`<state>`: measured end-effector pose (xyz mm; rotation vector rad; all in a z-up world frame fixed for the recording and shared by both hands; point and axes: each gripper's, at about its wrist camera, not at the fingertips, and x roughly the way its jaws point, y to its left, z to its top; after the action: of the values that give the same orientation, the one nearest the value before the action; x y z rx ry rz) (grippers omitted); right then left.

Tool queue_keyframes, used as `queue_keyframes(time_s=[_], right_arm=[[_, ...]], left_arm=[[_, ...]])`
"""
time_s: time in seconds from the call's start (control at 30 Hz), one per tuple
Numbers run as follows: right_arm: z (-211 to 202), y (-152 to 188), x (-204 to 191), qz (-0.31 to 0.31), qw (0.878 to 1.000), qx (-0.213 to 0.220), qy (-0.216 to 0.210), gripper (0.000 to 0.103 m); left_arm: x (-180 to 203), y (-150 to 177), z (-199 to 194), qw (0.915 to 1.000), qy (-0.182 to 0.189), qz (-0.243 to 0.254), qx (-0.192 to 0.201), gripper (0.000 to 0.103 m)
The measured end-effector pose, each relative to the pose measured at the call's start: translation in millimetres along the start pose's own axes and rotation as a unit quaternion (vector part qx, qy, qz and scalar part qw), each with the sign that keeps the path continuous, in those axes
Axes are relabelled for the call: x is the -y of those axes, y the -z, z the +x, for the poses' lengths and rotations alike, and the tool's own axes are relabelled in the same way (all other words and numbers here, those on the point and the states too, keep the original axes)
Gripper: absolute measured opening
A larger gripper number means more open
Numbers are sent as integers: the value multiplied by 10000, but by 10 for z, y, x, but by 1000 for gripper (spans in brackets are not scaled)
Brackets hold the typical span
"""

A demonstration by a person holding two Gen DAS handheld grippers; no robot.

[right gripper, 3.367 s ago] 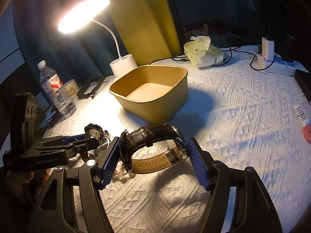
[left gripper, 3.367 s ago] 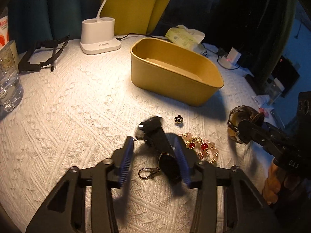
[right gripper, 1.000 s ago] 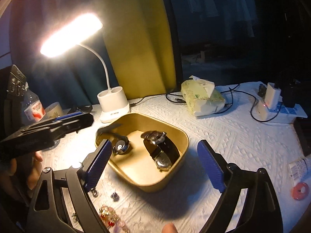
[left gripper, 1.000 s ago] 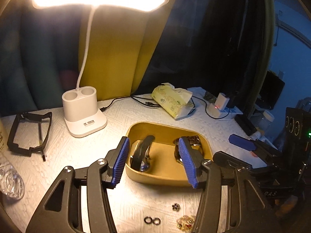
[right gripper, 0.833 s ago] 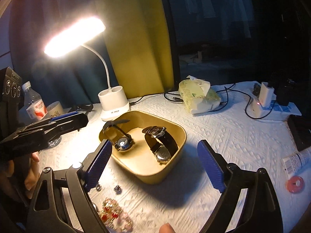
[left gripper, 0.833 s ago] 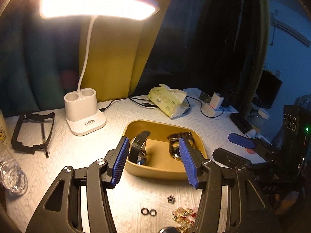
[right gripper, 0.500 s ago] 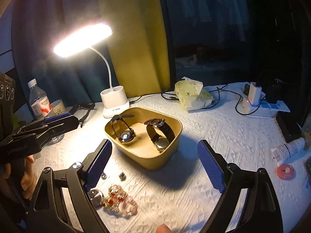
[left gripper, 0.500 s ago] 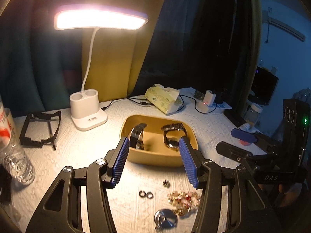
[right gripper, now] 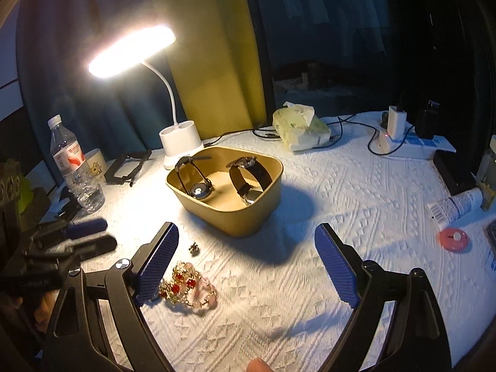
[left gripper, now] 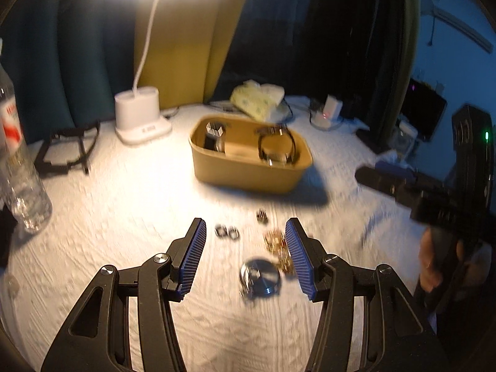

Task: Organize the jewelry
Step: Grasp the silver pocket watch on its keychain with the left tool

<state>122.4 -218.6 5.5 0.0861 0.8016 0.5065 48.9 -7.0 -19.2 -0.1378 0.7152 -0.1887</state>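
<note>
A tan oval box (left gripper: 251, 172) (right gripper: 248, 220) stands mid-table with two watches in it, one with a thin strap (right gripper: 193, 179) and one with a dark leather strap (right gripper: 249, 176). On the cloth in front lie a gold bracelet with red and pink beads (right gripper: 186, 288) (left gripper: 277, 246), a round silver piece (left gripper: 260, 279), a pair of small rings (left gripper: 227, 232) and a small dark earring (right gripper: 194, 248) (left gripper: 262, 216). My left gripper (left gripper: 246, 251) is open and empty above these pieces. My right gripper (right gripper: 248, 266) is wide open and empty, with the bracelet beside its left finger.
A lit white desk lamp (right gripper: 181, 145) stands behind the box. A water bottle (right gripper: 76, 170), a mug (right gripper: 94, 162) and a black frame (right gripper: 127, 164) are at the left. A tissue pack (right gripper: 300, 130), charger with cables (right gripper: 392, 130), tube (right gripper: 455, 204) and pink disc (right gripper: 454, 239) lie right.
Both grippers have put a watch each into the box, opened and pulled back and down from it. The left wrist view now blurs as that gripper drops toward the loose pieces.
</note>
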Motion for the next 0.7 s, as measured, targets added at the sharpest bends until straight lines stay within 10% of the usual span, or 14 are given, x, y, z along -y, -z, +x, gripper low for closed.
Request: queue_keyframes(time_s=[0.7], right_arm=[[146, 131, 431, 513, 9984, -225, -80, 89]], left_arm=[[287, 269, 565, 9883, -615, 796, -1147, 57]])
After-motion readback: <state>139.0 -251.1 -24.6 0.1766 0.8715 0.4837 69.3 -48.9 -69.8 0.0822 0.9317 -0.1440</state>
